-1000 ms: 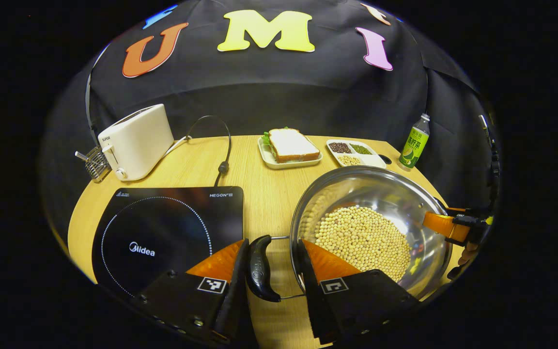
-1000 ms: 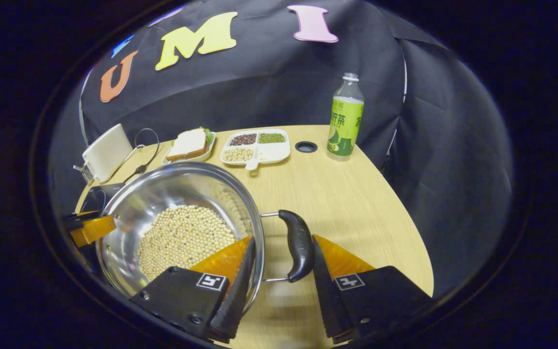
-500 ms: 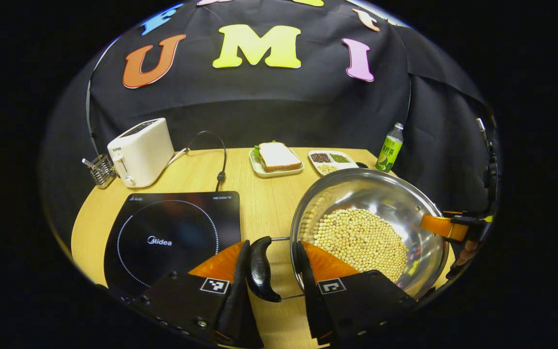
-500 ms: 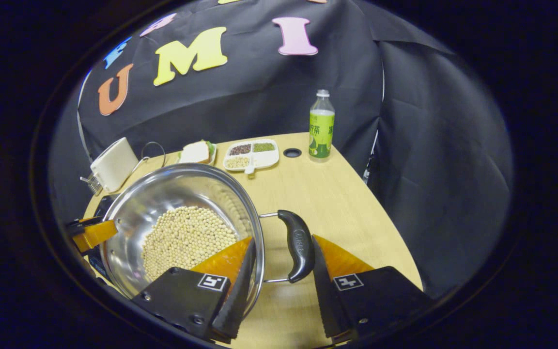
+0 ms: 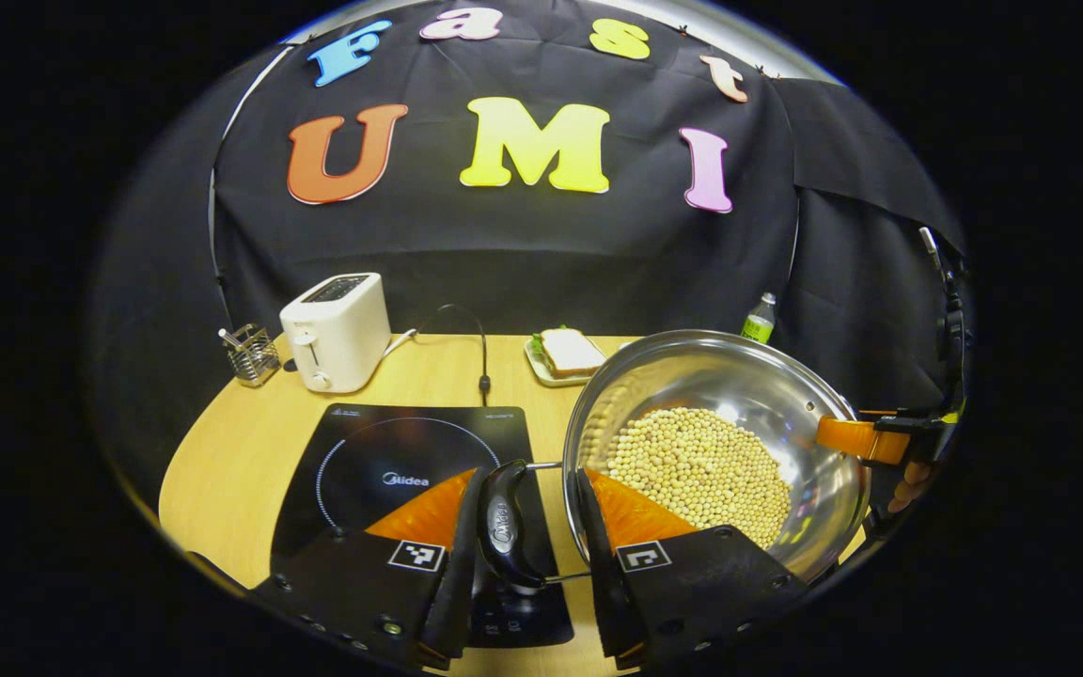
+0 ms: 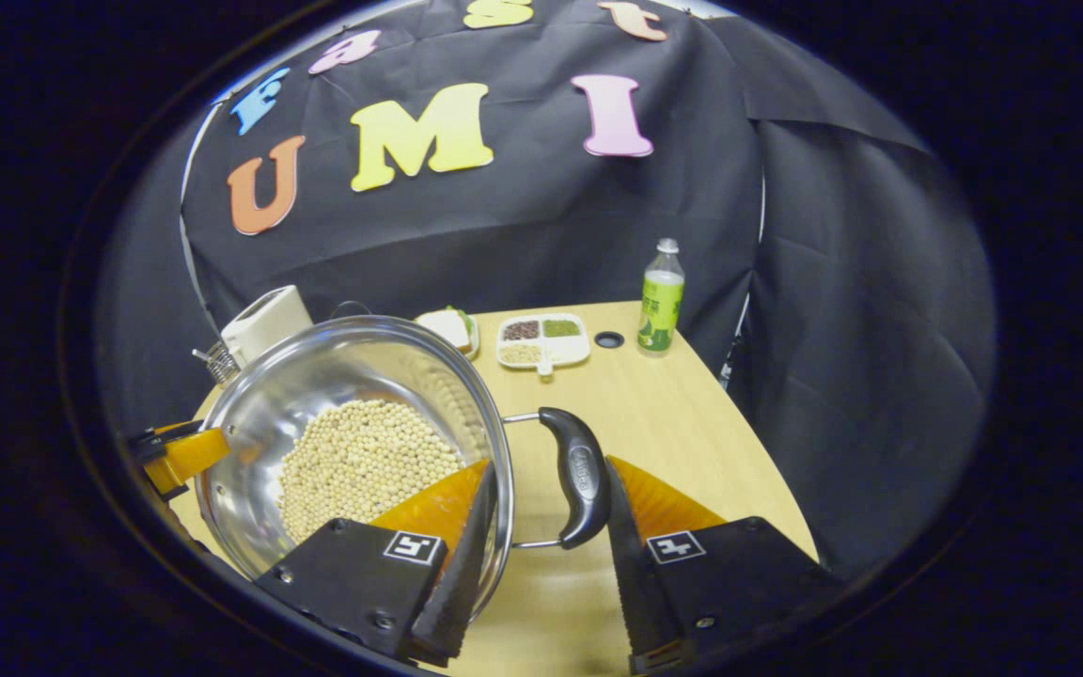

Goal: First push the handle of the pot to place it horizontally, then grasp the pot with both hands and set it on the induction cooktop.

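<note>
A steel pot (image 5: 720, 376) holding pale beans (image 5: 701, 465) hangs above the wooden table, carried by both grippers. In the left gripper view my left gripper (image 5: 525, 536) is shut on the pot's black left handle (image 5: 504, 522), one finger outside the handle and one inside the rim. That handle is over the right edge of the black induction cooktop (image 5: 391, 451). My right gripper (image 6: 546, 508) is shut the same way on the black right handle (image 6: 581, 475) of the pot (image 6: 335, 367). Each gripper also appears at the pot's far rim in the other's view: right gripper (image 5: 866, 440), left gripper (image 6: 175, 456).
A white toaster (image 5: 335, 329) and a wire basket (image 5: 247, 353) stand at the back left, with a black cable (image 5: 480, 348) behind the cooktop. A sandwich plate (image 5: 568, 353), a divided dish (image 6: 541, 338) and a green bottle (image 6: 660, 299) sit at the back right.
Both grippers have risen with the pot and carried it leftward; its left handle now hangs over the cooktop's edge. The table items look smaller and lower.
</note>
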